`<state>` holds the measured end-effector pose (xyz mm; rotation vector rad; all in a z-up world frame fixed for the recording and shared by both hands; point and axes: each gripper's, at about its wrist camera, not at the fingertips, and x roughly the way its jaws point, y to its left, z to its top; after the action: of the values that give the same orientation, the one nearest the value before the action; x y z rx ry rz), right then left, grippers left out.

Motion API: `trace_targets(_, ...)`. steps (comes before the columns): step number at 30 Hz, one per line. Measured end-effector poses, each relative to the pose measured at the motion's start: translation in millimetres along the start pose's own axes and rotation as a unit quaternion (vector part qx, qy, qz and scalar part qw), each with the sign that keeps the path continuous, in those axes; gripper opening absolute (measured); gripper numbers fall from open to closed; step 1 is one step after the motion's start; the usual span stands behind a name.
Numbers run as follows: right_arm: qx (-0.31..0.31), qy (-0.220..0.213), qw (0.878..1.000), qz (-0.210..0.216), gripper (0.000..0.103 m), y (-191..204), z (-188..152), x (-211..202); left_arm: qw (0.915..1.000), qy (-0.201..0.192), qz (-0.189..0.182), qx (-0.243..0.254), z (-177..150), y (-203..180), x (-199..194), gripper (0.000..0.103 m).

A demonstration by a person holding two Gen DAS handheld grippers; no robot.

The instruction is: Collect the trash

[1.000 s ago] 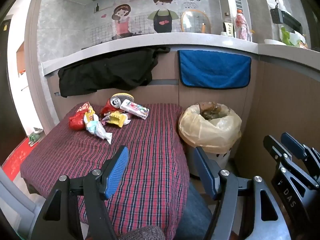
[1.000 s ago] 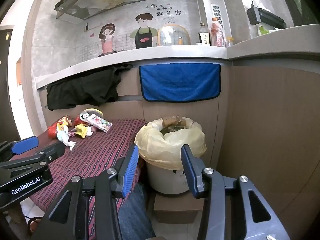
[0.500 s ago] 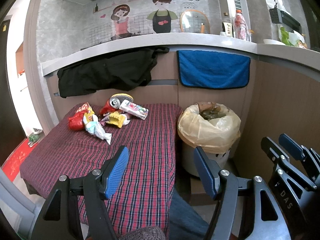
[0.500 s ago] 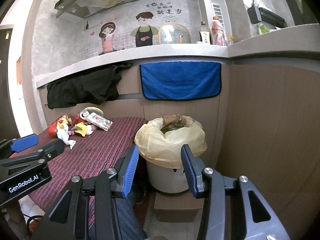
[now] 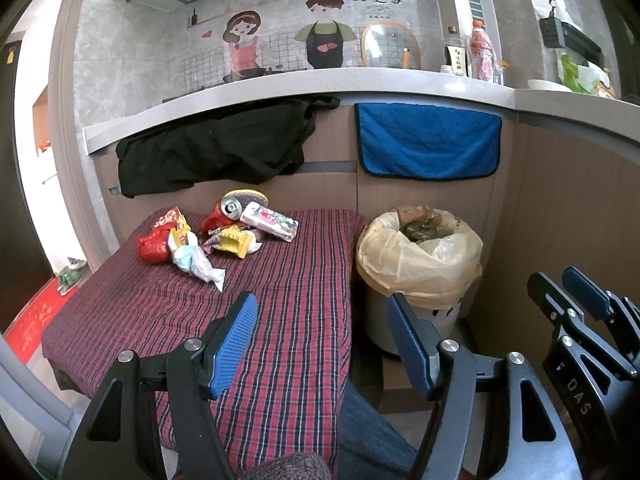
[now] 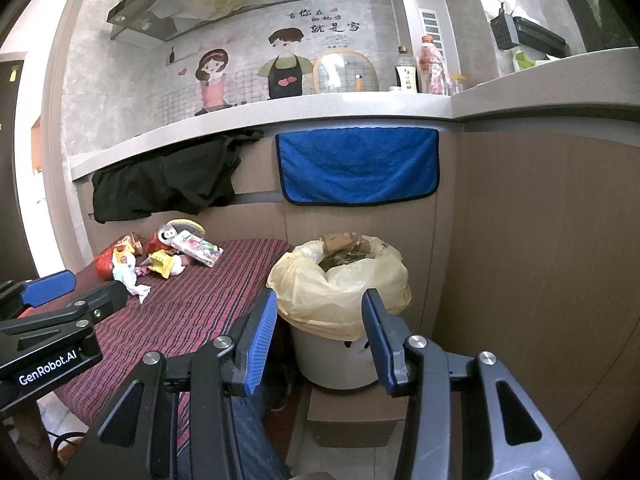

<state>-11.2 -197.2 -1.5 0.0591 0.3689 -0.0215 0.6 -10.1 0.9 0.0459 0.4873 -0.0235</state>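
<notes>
Left wrist view: both grippers' fingers (image 5: 234, 340) gape empty; reach the tabletop's (image 5: 280, 320) far-edge trash pile (image 5: 212, 236), pinching one wrapper (image 5: 196, 262) for the bin (image 5: 420, 264).

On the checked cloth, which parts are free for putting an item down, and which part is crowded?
The checked cloth is bare over its whole near half, from the white wrapper to the front edge, and along its right side beside the lined bin. The far left corner is crowded: red can, snack packets and a tissue pack are heaped together.
</notes>
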Motion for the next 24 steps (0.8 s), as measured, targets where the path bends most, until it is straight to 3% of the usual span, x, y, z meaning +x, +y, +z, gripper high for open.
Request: trace_targets(24,0.006,-0.007,1.0,-0.003,0.042,-5.7,3.7,-5.0,1.0,-0.003,0.0,0.003,4.1,-1.5,-0.2,0.068)
